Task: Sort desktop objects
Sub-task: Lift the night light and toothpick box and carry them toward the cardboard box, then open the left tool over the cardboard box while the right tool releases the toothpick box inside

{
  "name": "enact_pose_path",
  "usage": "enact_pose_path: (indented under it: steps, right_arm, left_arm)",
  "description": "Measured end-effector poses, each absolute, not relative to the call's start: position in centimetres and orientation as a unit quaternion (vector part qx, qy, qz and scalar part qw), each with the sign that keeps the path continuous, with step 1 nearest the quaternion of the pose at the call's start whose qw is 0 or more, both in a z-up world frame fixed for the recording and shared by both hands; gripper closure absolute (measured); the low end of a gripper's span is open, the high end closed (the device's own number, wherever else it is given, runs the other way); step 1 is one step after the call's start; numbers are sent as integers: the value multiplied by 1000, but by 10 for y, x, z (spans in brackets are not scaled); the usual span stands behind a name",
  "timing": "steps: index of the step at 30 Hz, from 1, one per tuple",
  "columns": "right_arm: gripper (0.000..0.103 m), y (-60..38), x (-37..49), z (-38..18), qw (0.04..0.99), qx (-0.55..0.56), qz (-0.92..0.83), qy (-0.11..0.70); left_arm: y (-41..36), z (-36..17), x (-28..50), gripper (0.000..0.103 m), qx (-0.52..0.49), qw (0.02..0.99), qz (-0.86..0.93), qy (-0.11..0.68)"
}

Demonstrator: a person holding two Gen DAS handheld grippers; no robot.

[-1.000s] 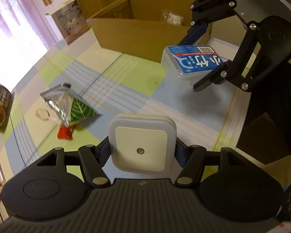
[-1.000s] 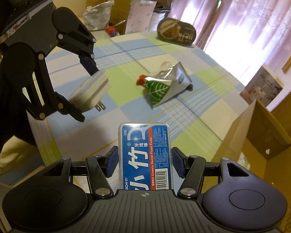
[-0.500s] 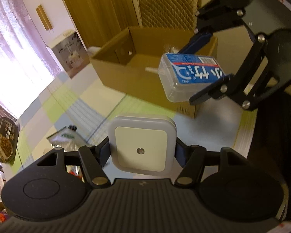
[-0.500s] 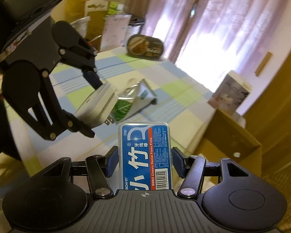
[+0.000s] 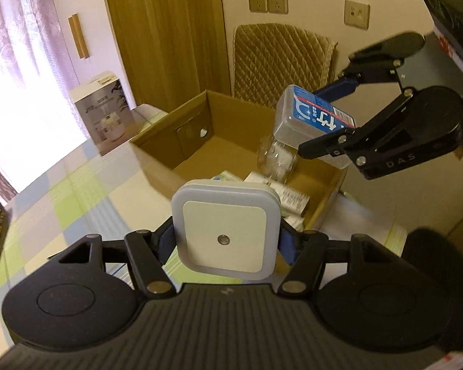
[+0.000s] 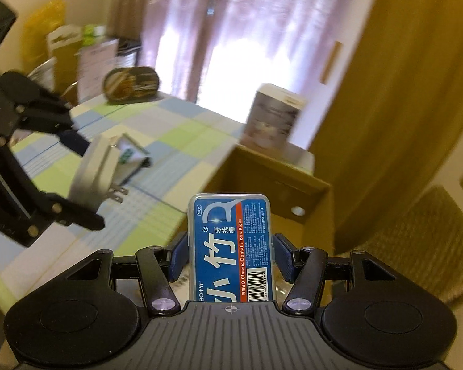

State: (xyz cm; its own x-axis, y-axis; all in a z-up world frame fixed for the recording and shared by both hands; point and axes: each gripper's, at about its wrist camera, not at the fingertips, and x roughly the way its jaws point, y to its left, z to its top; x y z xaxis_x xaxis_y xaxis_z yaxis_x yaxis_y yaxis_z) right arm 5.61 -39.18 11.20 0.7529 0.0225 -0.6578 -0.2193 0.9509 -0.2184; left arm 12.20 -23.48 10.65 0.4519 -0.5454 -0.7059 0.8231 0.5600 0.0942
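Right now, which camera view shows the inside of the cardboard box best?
The left wrist view: it looks down into the open box, showing packets on its floor. The right wrist view shows only a corner and outer wall, partly behind the floss case.

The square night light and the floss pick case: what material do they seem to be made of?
The night light looks like matte white plastic: smooth, rounded corners, slightly translucent rim. The floss pick case looks like clear, glossy hard plastic, since its edges let light through around a printed blue label. Both are judged from looks only.
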Motion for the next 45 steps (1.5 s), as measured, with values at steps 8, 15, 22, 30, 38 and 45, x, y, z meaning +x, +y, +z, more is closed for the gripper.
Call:
enact_pose_path:
  steps: [8,15,22,30,38,45]
  right_arm:
    - [47,-435,53,111,927,-108,41,356]
    - [47,-461,57,108,929,-79,31,360]
    - [47,-468,61,104,929,-71,32,363]
    - [47,-475,69,93,925,-66,29,374]
    - [47,-479,74,82,922,-58,29,382]
    - [47,-485,78,73,920,-52,28,388]
  left_arm:
    - [-280,102,129,42,182,824,-426,327]
    - [-310,88,136,42,182,820,-425,336]
    - [-326,77,146,42,183,818,-422,346]
    - [-332,65,156,42,178,815,-418,359]
    - [-335,56,167,42,170,814,-417,368]
    - [-339,48,171,41,171,812,-420,369]
